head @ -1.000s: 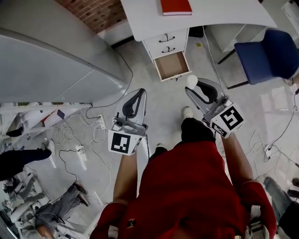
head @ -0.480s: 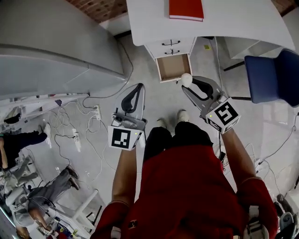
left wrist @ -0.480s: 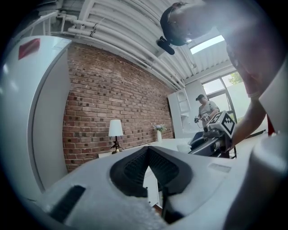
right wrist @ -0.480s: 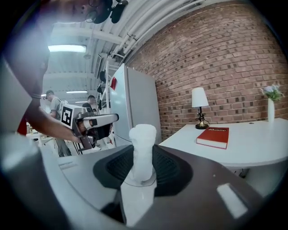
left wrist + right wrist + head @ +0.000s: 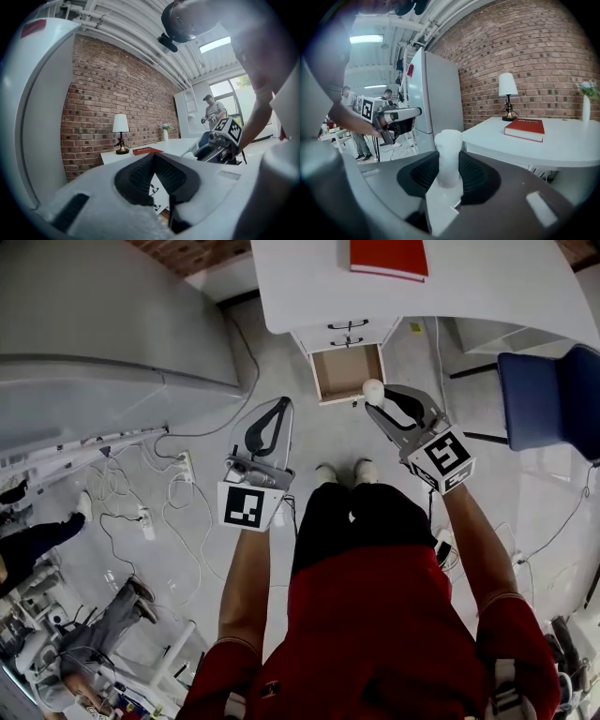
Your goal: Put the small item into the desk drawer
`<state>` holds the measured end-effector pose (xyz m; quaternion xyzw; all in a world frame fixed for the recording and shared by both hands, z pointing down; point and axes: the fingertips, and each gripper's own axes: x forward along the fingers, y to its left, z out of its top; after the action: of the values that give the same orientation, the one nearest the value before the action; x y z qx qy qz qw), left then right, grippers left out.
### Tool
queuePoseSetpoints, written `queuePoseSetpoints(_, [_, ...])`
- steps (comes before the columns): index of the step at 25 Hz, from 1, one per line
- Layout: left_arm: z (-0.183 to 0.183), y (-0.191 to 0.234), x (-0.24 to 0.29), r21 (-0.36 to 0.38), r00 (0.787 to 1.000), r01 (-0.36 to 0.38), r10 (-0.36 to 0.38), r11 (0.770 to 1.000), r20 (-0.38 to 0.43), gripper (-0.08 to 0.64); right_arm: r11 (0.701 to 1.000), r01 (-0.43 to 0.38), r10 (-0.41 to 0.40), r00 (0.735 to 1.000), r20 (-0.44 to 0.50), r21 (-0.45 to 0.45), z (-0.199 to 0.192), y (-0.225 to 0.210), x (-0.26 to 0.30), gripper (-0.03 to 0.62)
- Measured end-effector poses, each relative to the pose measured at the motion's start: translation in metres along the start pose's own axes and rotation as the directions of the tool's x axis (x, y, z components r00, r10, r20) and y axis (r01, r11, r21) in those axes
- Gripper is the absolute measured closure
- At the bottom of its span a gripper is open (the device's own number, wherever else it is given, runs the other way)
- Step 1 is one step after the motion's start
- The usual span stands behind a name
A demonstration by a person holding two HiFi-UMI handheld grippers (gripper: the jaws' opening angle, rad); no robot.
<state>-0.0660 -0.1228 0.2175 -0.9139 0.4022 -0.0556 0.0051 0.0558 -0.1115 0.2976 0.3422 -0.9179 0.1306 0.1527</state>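
Note:
The white desk (image 5: 469, 282) stands ahead, with its lower drawer (image 5: 345, 373) pulled open and showing a bare brown bottom. My right gripper (image 5: 377, 399) is shut on the small item (image 5: 373, 387), a white cylinder, held just at the drawer's near right corner. In the right gripper view the small item (image 5: 448, 147) stands upright between the black pads (image 5: 474, 176) of the right gripper (image 5: 449, 168). My left gripper (image 5: 281, 409) hangs lower left of the drawer, over the floor. Its jaws meet with nothing between them, as the left gripper view (image 5: 153, 161) confirms.
A red book (image 5: 389, 257) lies on the desk, with a lamp (image 5: 507, 96) and a vase (image 5: 587, 101) further back. A blue chair (image 5: 553, 395) stands to the right. A tall grey fridge (image 5: 103, 324) is at the left. Cables and a power strip (image 5: 178, 488) lie on the floor.
The person has stepped closer to the desk. The right gripper with the white item has come up to the open drawer's near edge. The left gripper kept its place beside it.

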Motion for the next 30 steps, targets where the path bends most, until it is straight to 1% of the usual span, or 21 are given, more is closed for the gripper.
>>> queuePoseSetpoints(4, [-0.041,0.018,0.009,-0.01,1.0,0.002,-0.002,1.0,-0.019,0.554,1.0,-0.001,0.0,0.999,-0.044,-0.01,-0.032,-0.012,0.033,0.453])
queuePoseSetpoints(9, [-0.102,0.034,0.023,-0.011,0.999,-0.009,0.008,1.0,-0.034,0.555,1.0,-0.017,0.015,0.998,-0.068,-0.021,-0.081,-0.031,0.073,0.453])
queuePoseSetpoints(15, [-0.164,0.048,0.035,-0.015,0.999,-0.026,0.026,1.0,-0.023,0.555,0.998,-0.043,0.038,0.994,-0.098,-0.047,-0.136,-0.045,0.116,0.453])
queuePoseSetpoints(21, [-0.233,0.057,0.054,0.006,0.999,-0.029,0.03,1.0,-0.03,0.555,0.995,-0.062,0.052,0.99,-0.132,-0.074,-0.2,-0.069,0.156,0.453])
queuePoseSetpoints(25, [-0.27,0.067,0.063,0.019,0.999,-0.028,0.028,0.999,-0.021,0.554,0.994,-0.068,0.054,0.987,-0.153,-0.086,-0.237,-0.081,0.182,0.453])
queuePoseSetpoints(30, [-0.314,0.068,0.074,0.035,1.0,-0.014,0.014,0.999,-0.013,0.555,0.991,-0.073,0.053,0.984,-0.173,-0.111,-0.283,-0.095,0.207,0.453])
